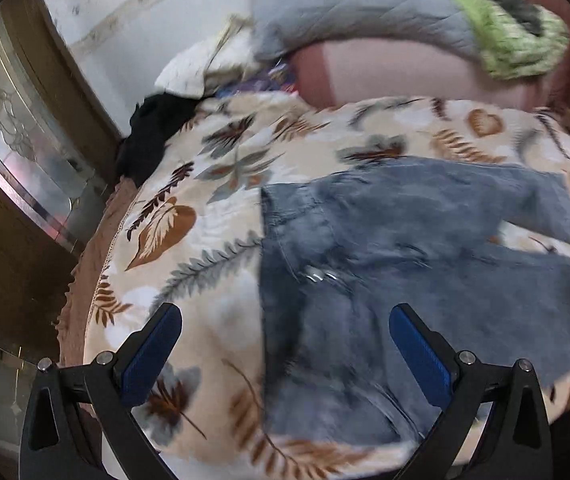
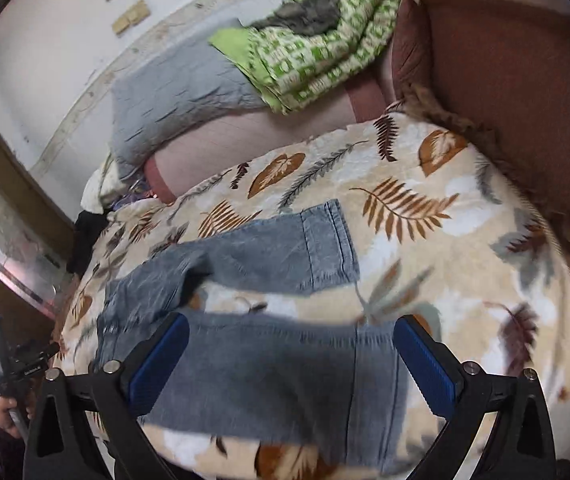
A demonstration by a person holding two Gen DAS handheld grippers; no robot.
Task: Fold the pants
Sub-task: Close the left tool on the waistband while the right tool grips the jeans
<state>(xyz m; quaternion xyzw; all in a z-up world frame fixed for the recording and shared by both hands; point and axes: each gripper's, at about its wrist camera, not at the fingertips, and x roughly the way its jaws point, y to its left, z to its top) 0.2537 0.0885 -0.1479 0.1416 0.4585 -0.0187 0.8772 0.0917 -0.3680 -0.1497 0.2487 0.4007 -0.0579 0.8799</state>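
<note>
Jeans (image 1: 385,264) are laid flat on a leaf-print blanket (image 1: 189,216) covering a bed, waistband toward the blanket's left edge, legs run out toward the right edge. The legs are split apart in a V, with a strip of blanket seen between them in the right wrist view, so no fold looks started yet.

Left gripper (image 1: 285,360) is held above the waistband end, jaws spread wide, nothing between them; one pad (image 1: 153,360) is over bare blanket, the other over denim, likely lined up for taking the waist edge. Right gripper (image 2: 291,364) is held over the near leg close to its hem, jaws likewise wide apart and empty, probably placed there so both ends can be lifted together.

The far leg's hem (image 2: 325,244) is lying toward the blanket's middle.

A grey pillow (image 2: 173,92) and a green checked quilt (image 2: 317,48) are stacked at the bed's far end, well apart from the jeans. Motion blur is heavy near the grippers; contact with the cloth cannot be told.
</note>
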